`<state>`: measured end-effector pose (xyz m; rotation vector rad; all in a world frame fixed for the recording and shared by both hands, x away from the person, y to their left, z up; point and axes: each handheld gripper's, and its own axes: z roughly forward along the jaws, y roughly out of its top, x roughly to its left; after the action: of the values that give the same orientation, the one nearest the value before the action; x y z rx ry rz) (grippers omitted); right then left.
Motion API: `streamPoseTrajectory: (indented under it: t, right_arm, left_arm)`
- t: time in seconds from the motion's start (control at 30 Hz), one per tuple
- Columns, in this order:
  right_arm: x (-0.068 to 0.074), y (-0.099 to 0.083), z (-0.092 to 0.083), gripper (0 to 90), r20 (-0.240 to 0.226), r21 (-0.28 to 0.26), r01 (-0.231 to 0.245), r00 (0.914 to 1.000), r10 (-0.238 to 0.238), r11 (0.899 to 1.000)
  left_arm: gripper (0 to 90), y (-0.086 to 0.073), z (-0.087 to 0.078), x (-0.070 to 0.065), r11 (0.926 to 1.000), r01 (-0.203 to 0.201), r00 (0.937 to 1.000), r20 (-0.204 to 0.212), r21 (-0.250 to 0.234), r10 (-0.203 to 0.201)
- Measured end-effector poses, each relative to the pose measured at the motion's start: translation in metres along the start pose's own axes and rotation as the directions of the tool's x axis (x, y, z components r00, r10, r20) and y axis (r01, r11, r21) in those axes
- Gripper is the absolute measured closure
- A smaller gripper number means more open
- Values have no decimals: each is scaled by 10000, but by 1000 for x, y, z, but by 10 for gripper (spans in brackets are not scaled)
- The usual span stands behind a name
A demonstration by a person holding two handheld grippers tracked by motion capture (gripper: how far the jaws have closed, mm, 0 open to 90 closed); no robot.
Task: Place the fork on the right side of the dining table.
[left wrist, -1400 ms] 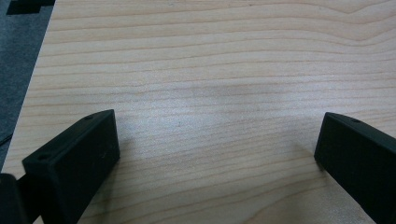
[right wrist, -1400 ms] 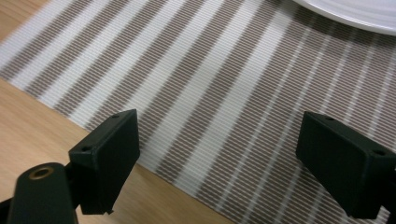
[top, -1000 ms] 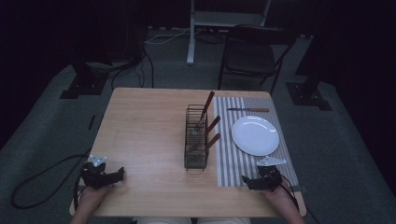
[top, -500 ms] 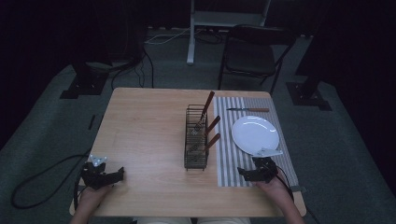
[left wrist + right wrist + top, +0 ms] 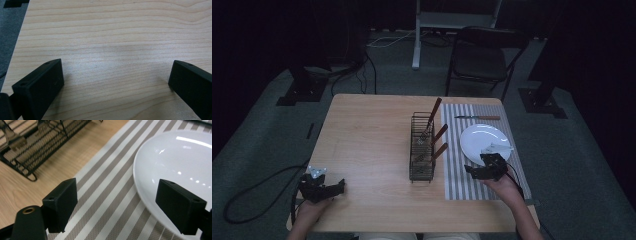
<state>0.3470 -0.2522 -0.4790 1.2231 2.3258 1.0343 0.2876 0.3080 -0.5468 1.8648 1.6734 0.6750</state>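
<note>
Our right tongs (image 5: 116, 202) are open by the white plate (image 5: 180, 157). It looks hard, slippery, breakable; we'd pinch its rim. Left tongs (image 5: 116, 82) are open, empty.

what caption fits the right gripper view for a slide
Open right gripper over a striped mat, white plate at one jaw, wire rack beyond.

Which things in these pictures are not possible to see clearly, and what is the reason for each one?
- Utensil heads in the wire caddy: high view, too small and behind the mesh; only brown handles are clear.
- Caddy: right gripper view, cut off by the top and left edges.
- White plate: right gripper view, partly behind one jaw of the right tongs, cut off at the right edge.
- Knife blade: high view, too small and dim.
</note>
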Motion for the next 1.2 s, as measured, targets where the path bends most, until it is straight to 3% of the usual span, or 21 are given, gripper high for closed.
streamPoseTrajectory:
  t: [0.2,0.43,0.7,0.93,1.2]
  right_arm:
    - [-7,18,-1,173,-3,-313,-105,9999,105,9995]
    - [-7,43,2,173,-28,-534,178,9998,-180,9984]
    - [-5,71,15,190,-95,-556,337,9994,-343,9979]
    - [-12,94,19,191,-137,-808,94,9999,-106,9967]
    - [-12,119,20,208,-180,-962,123,9997,-141,9953]
  left_arm:
    - [3,0,0,0,10000,-4,10000,-1,3,4]
    - [3,0,0,0,10000,-10,10000,-1,4,10]
    - [3,0,0,0,10000,-10,10000,-1,4,10]
    - [3,0,0,0,10000,3,10000,-1,-2,-3]
    - [3,0,0,0,10000,-5,10000,-1,5,5]
